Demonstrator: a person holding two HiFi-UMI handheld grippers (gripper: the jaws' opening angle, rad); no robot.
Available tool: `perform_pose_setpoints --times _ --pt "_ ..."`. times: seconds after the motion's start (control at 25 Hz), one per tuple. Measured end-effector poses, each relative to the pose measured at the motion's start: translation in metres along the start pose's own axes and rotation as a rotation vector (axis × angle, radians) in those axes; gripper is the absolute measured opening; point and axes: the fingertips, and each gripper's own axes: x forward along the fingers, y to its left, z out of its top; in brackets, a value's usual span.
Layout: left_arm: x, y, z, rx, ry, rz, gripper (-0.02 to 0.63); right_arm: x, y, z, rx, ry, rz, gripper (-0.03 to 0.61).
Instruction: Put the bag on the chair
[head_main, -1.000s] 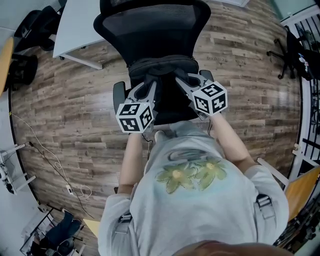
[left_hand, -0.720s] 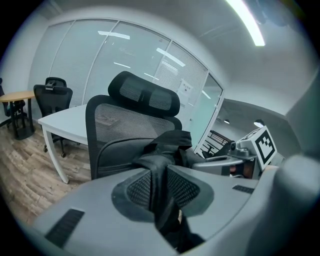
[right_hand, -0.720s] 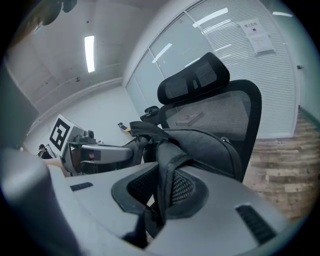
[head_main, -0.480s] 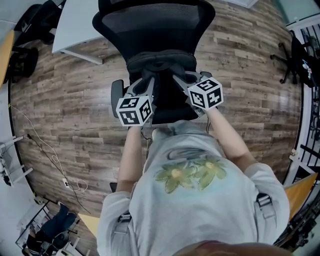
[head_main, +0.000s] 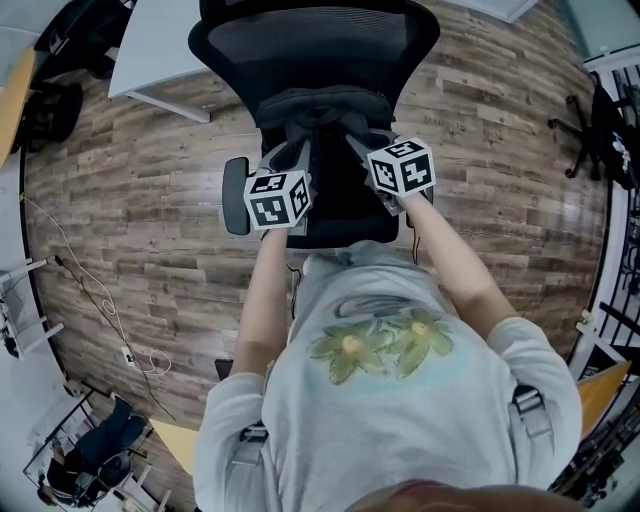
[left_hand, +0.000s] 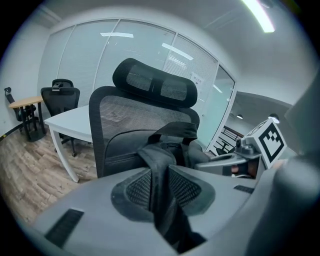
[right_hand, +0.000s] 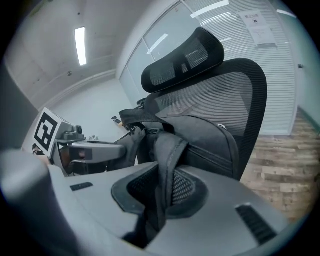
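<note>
Before me the black mesh office chair (head_main: 320, 40) shows a fine woven grid on back and headrest. The dark grey fabric bag (head_main: 325, 105) is plain, almost black. The wood-plank floor (head_main: 150, 200) is streaked brown and grey, the flat-topped table (head_main: 160, 40) white. My pale grey T-shirt (head_main: 400, 420) bears yellow-green flowers

Both arms reach forward, side by side, grippers tilted downward

Left forearm (head_main: 262, 290) and right forearm (head_main: 450, 260) extend ahead of the torso; right gripper (right_hand: 162, 186) is clamped narrowly on a bag strap (right_hand: 167, 150); left gripper (left_hand: 159, 176) has just been opening its jaws, a strap between its pads.
</note>
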Motion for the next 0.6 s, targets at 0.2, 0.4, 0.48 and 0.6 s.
perform_pose_setpoints --times 0.2,0.4,0.48,0.6 --pt "0.018 0.009 0.004 0.026 0.021 0.027 0.1 0.019 -0.017 0.004 0.001 0.02 -0.03 0.051" --pt "0.037 0.018 0.0 0.078 0.067 0.055 0.097 0.036 -0.037 0.007 -0.009 0.043 -0.066 0.049" --pt "0.045 0.022 -0.002 0.087 0.082 0.062 0.095 0.043 -0.043 0.008 -0.019 0.053 -0.081 0.049" --pt "0.057 0.027 -0.007 0.143 0.113 0.088 0.094 0.053 -0.054 0.009 -0.044 0.06 -0.101 0.049"
